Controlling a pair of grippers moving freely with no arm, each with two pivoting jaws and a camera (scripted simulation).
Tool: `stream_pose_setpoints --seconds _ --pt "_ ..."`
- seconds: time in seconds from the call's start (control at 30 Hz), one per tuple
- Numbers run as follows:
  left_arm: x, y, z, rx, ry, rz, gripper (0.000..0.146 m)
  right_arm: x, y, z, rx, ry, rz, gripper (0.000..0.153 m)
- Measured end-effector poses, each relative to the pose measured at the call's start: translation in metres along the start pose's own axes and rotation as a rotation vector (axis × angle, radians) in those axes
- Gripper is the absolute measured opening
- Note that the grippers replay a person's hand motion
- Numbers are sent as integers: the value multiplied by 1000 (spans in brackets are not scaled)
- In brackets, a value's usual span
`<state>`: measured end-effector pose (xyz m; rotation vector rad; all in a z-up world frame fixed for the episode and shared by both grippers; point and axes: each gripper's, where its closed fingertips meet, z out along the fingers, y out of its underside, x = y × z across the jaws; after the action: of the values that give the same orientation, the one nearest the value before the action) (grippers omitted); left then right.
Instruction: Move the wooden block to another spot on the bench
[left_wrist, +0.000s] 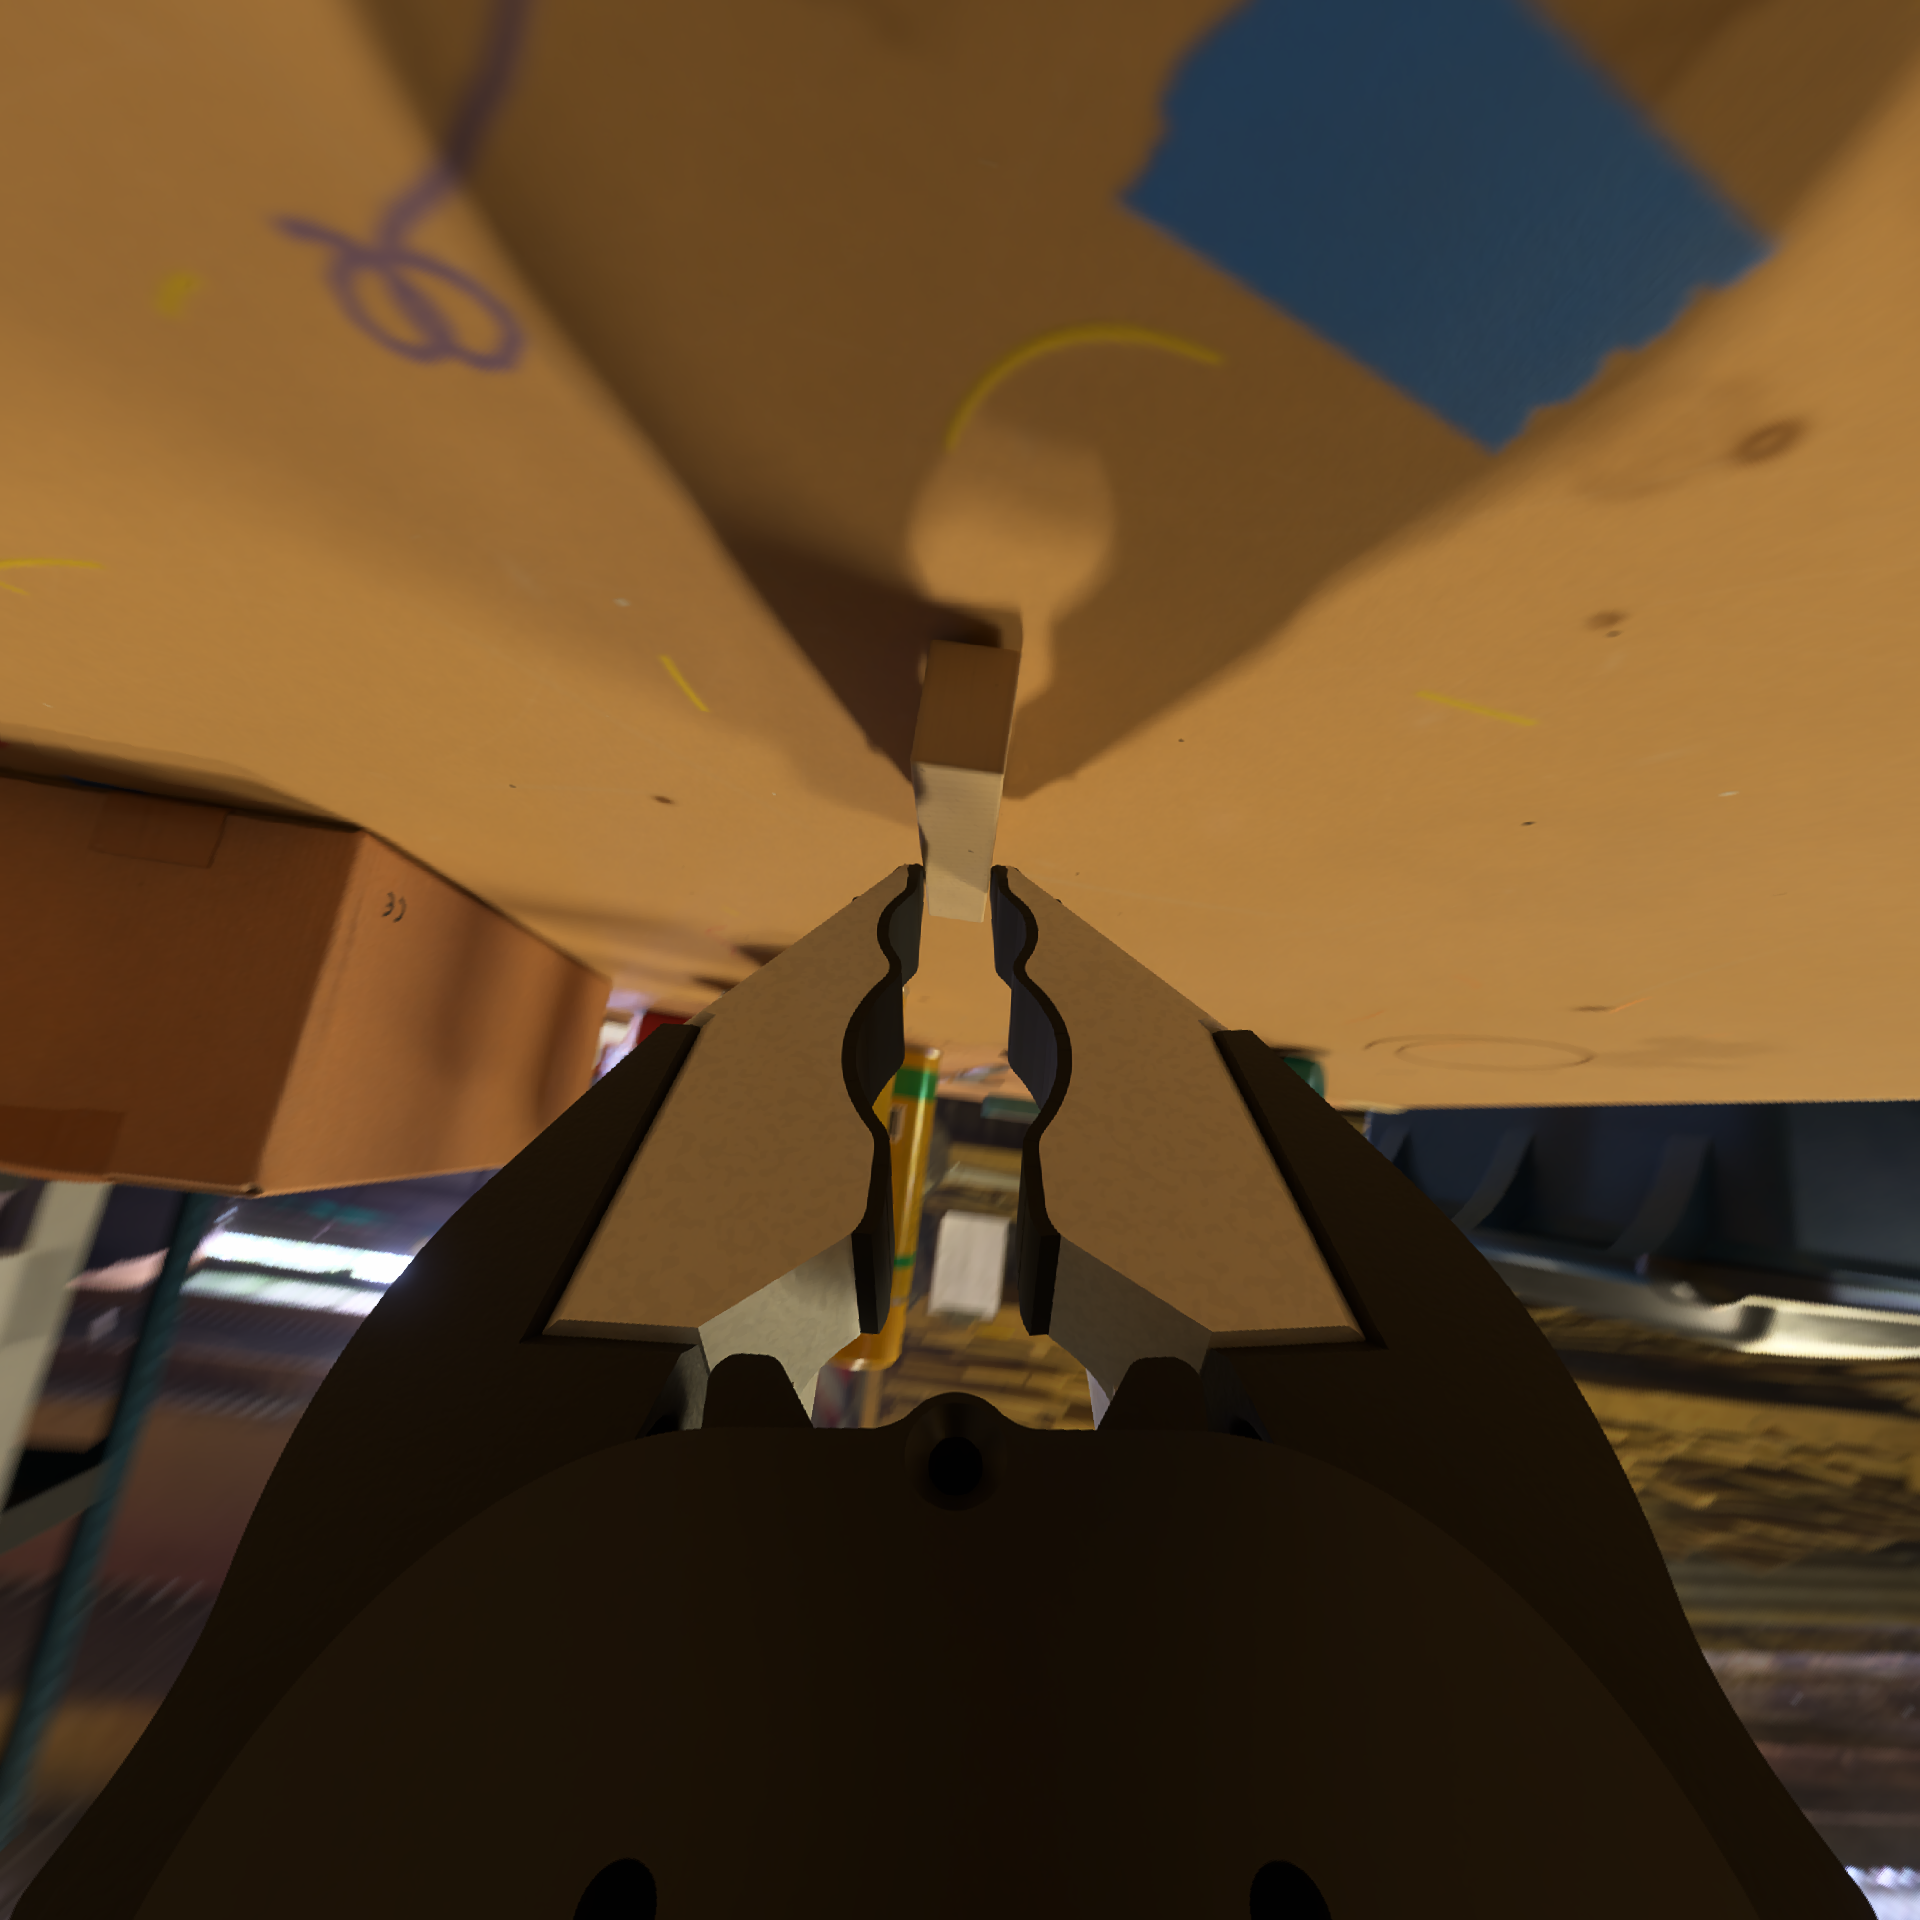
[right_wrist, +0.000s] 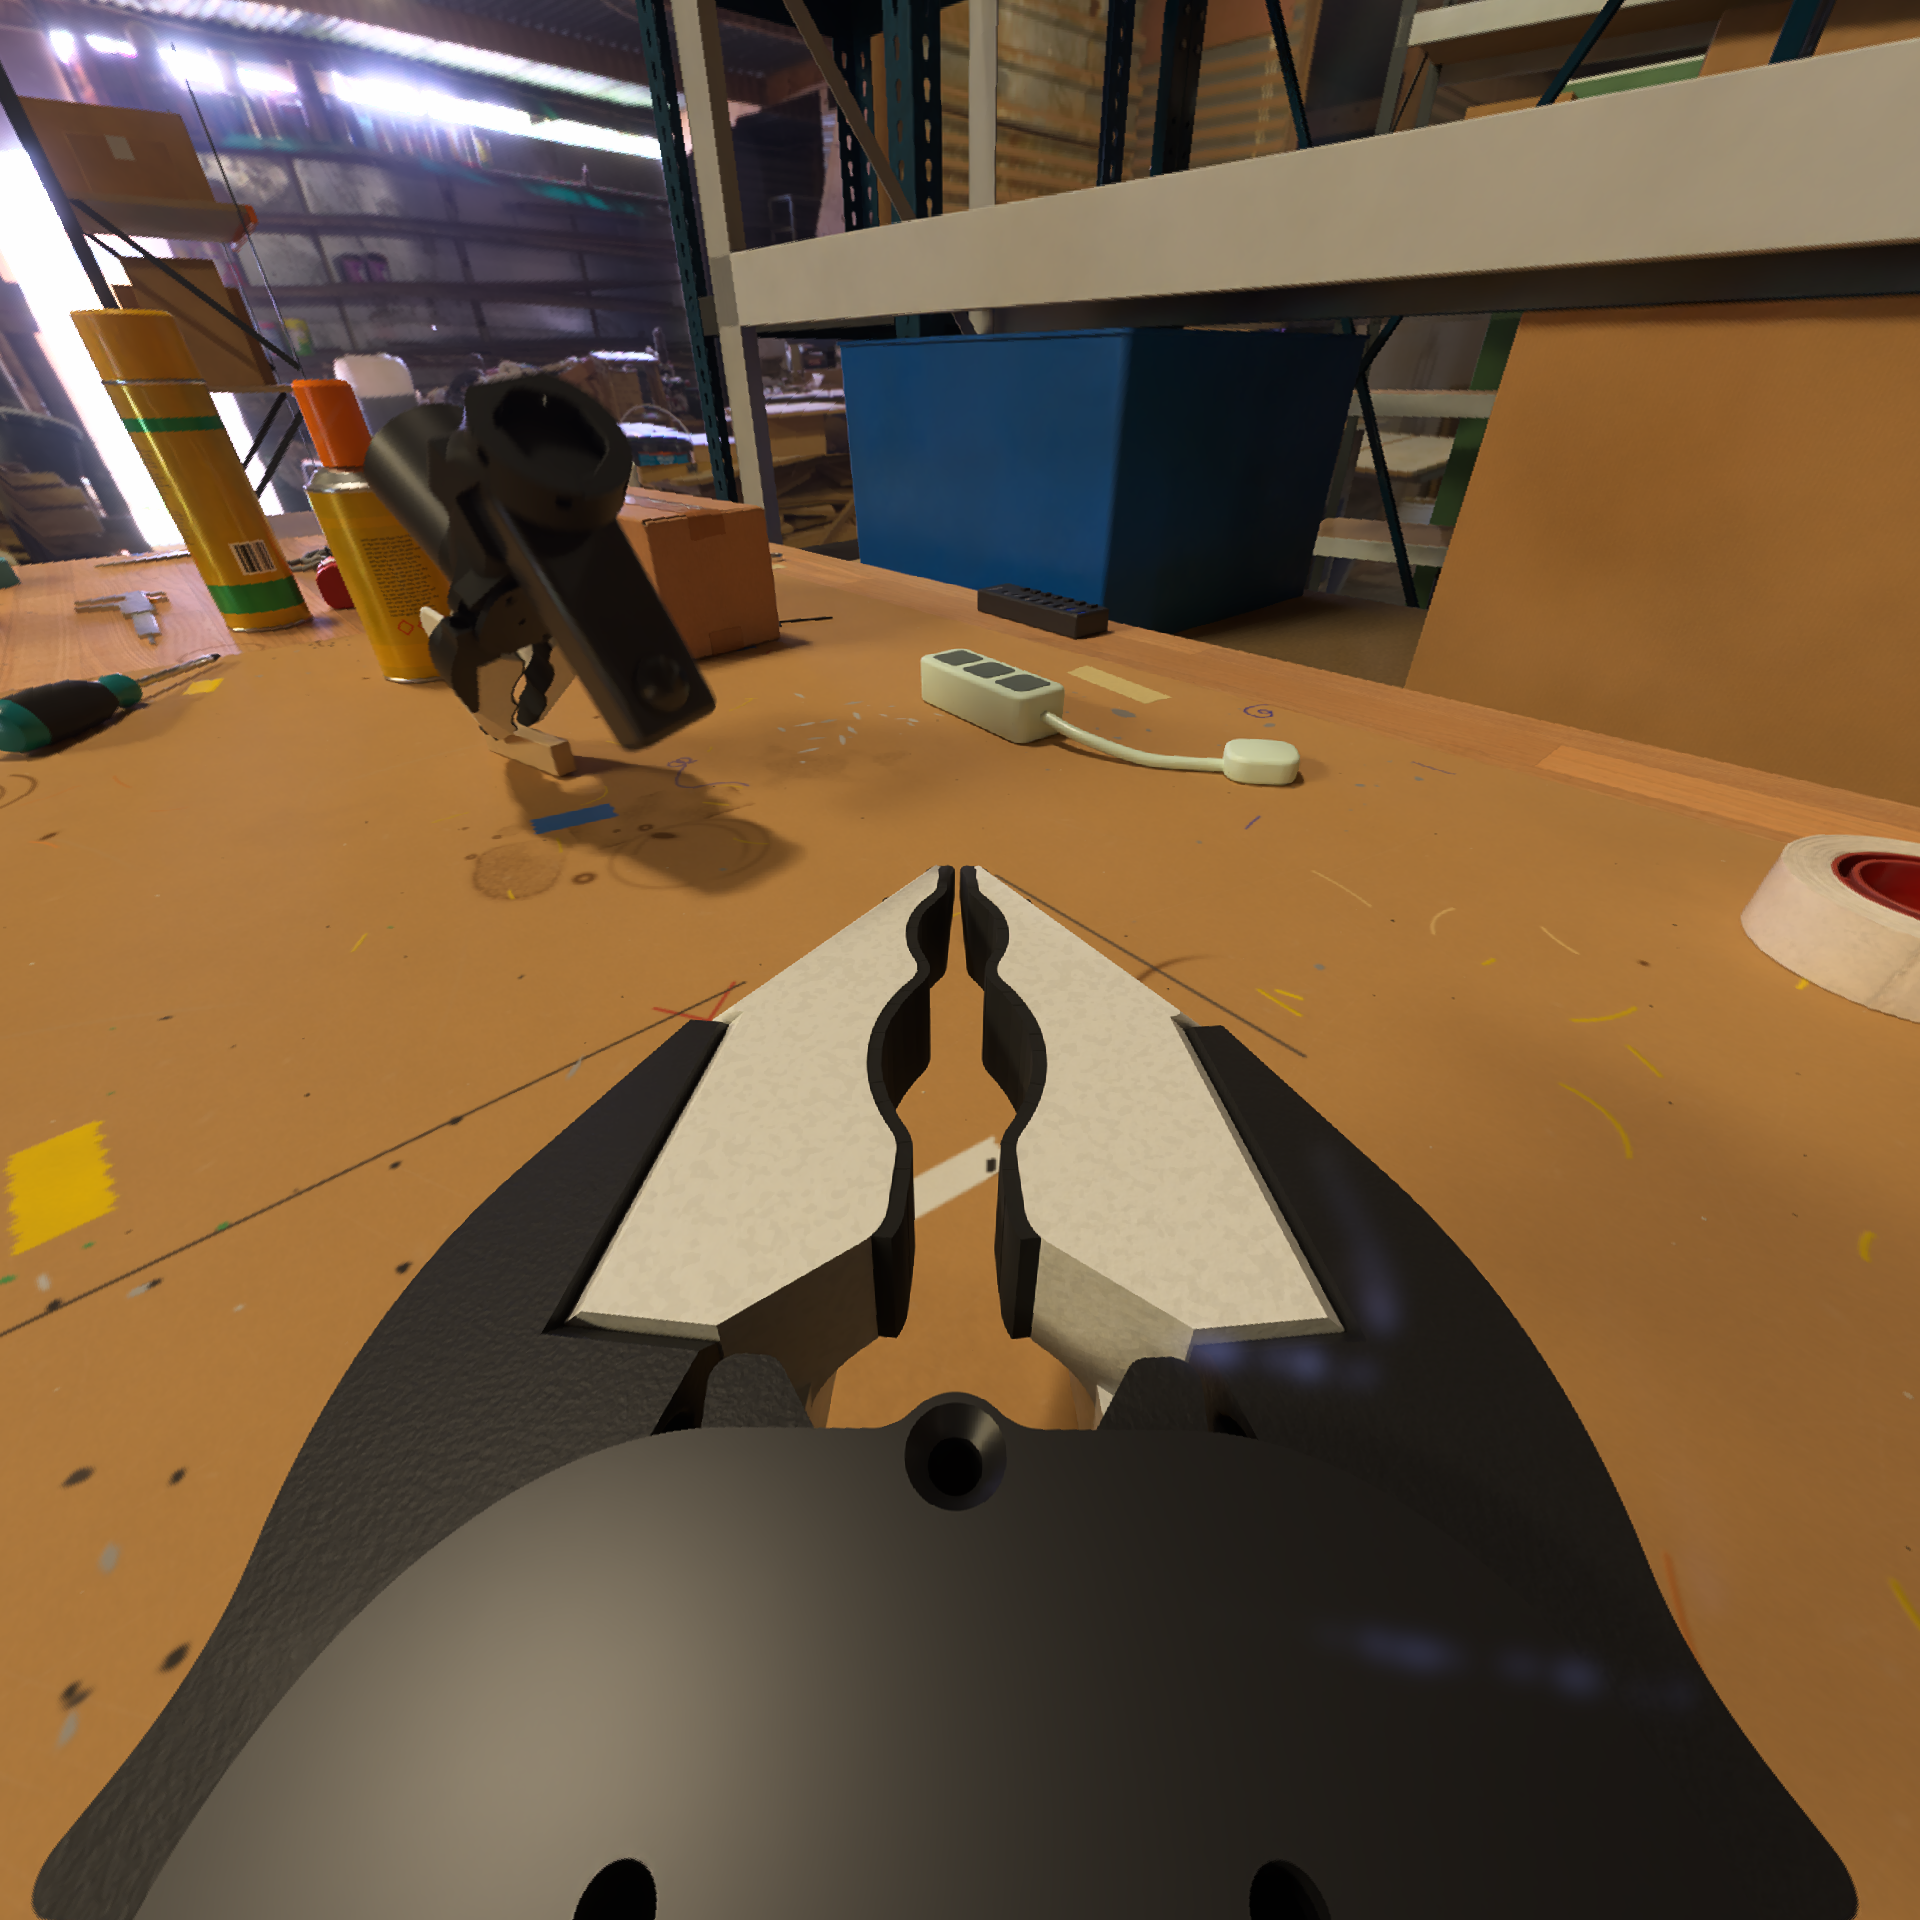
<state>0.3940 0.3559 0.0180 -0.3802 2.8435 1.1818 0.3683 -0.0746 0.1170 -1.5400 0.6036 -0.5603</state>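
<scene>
The wooden block (left_wrist: 961, 779) is a small pale oblong. My left gripper (left_wrist: 954, 883) is shut on its near end, and the rest sticks out past the fingertips toward the orange bench top (left_wrist: 1455, 831). In the right wrist view, the left gripper (right_wrist: 511, 722) tilts steeply down at the far left, with the block (right_wrist: 538, 750) at or just above the bench (right_wrist: 1039, 831); I cannot tell if it touches. My right gripper (right_wrist: 956, 873) is shut and empty, low over the middle of the bench.
A blue tape patch (right_wrist: 574, 819) lies just in front of the block. Two yellow spray cans (right_wrist: 187, 478) (right_wrist: 374, 582) and a cardboard box (right_wrist: 707, 571) stand behind the left gripper. A white power strip (right_wrist: 992, 681), a tape roll (right_wrist: 1839, 925), a screwdriver (right_wrist: 62, 712) and a blue bin (right_wrist: 1091, 468) are around.
</scene>
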Motion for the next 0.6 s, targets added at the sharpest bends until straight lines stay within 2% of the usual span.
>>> stream_pose_setpoints --seconds 0.17,0.43,0.6 --pt "-3 -4 -20 201 139 -102 13 -1 -1 -1 3 -5 -1 1" --pt "-9 5 -23 223 117 -97 13 -3 1 1 -9 -11 1 1" --pt "-3 -6 -29 315 233 -145 13 -3 2 2 -15 -12 5 1"
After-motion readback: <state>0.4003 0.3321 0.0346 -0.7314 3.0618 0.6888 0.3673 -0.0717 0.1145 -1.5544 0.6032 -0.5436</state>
